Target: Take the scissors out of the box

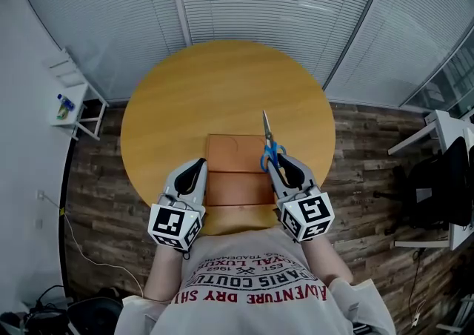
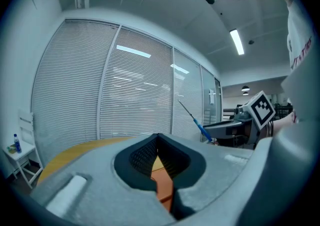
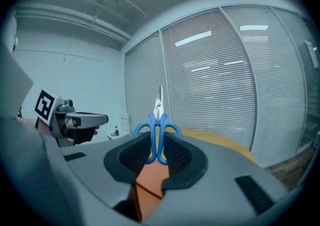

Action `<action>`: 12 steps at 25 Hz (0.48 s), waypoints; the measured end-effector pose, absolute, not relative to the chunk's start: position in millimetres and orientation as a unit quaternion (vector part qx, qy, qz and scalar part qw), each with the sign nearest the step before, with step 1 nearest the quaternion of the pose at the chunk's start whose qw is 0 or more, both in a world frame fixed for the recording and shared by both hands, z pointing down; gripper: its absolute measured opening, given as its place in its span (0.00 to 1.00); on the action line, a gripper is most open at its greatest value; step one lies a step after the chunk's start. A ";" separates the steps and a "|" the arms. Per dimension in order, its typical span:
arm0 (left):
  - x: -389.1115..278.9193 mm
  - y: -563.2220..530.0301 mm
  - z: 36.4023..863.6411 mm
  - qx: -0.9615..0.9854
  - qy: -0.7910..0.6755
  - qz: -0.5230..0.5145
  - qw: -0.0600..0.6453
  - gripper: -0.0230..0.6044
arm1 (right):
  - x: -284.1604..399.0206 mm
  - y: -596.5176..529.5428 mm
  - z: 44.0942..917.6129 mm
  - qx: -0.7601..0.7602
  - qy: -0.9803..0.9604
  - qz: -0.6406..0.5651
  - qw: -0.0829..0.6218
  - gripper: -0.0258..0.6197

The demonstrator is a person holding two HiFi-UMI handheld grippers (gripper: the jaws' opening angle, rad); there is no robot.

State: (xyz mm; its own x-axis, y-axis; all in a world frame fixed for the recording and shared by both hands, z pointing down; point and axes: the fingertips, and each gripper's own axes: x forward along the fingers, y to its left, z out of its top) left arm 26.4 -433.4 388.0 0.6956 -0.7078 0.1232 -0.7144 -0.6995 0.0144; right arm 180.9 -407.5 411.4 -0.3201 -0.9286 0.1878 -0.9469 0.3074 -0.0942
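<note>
An orange-brown box (image 1: 235, 178) lies shut on the round wooden table (image 1: 222, 81), close to the person. My right gripper (image 1: 278, 163) hangs over the box's right edge, shut on the blue handles of the scissors (image 1: 267, 141); their steel blades point away from me. In the right gripper view the scissors (image 3: 158, 125) stand upright between the pads, above the box (image 3: 150, 175). My left gripper (image 1: 198, 167) hovers at the box's left edge, its tips together with nothing seen between them. Through its jaws the left gripper view shows the box (image 2: 165, 185), and further right the scissors (image 2: 192, 117).
Slatted glass walls curve round behind the table. A small white side table (image 1: 74, 104) with a bottle stands at the left. At the right are a black chair (image 1: 444, 185) and a white desk (image 1: 444, 130). The floor is dark wood planks.
</note>
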 end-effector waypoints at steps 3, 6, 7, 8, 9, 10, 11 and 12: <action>26.9 -431.7 387.3 0.920 -0.387 0.054 0.030 0.05 | 180.5 -406.4 412.8 0.581 -0.807 0.095 0.049 0.17; 25.8 -430.2 387.2 0.919 -0.389 0.055 0.032 0.05 | 180.3 -405.0 413.7 0.581 -0.807 0.097 0.049 0.17; 25.4 -430.1 387.7 0.919 -0.390 0.055 0.033 0.05 | 180.3 -405.0 414.1 0.581 -0.807 0.097 0.049 0.17; 24.9 -430.1 388.3 0.918 -0.391 0.056 0.034 0.05 | 180.2 -405.1 414.6 0.581 -0.807 0.098 0.050 0.17; 24.6 -430.0 389.0 0.918 -0.392 0.056 0.034 0.05 | 180.0 -405.1 415.1 0.580 -0.807 0.098 0.050 0.17; 24.3 -429.7 389.5 0.917 -0.392 0.056 0.035 0.05 | 179.8 -405.0 415.3 0.579 -0.808 0.098 0.050 0.17; 24.0 -429.4 390.0 0.917 -0.393 0.056 0.036 0.05 | 179.4 -404.8 415.4 0.579 -0.808 0.098 0.050 0.17; 23.7 -429.0 390.3 0.917 -0.393 0.057 0.036 0.05 | 178.8 -404.5 415.4 0.578 -0.808 0.098 0.050 0.17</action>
State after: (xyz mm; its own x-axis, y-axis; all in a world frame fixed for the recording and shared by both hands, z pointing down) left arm 23.7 -429.0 390.3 0.6843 -0.7172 0.1319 -0.7253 -0.6881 0.0214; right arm 178.8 -404.5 415.4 -0.3265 -0.9250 0.1943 -0.9447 0.3122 -0.1007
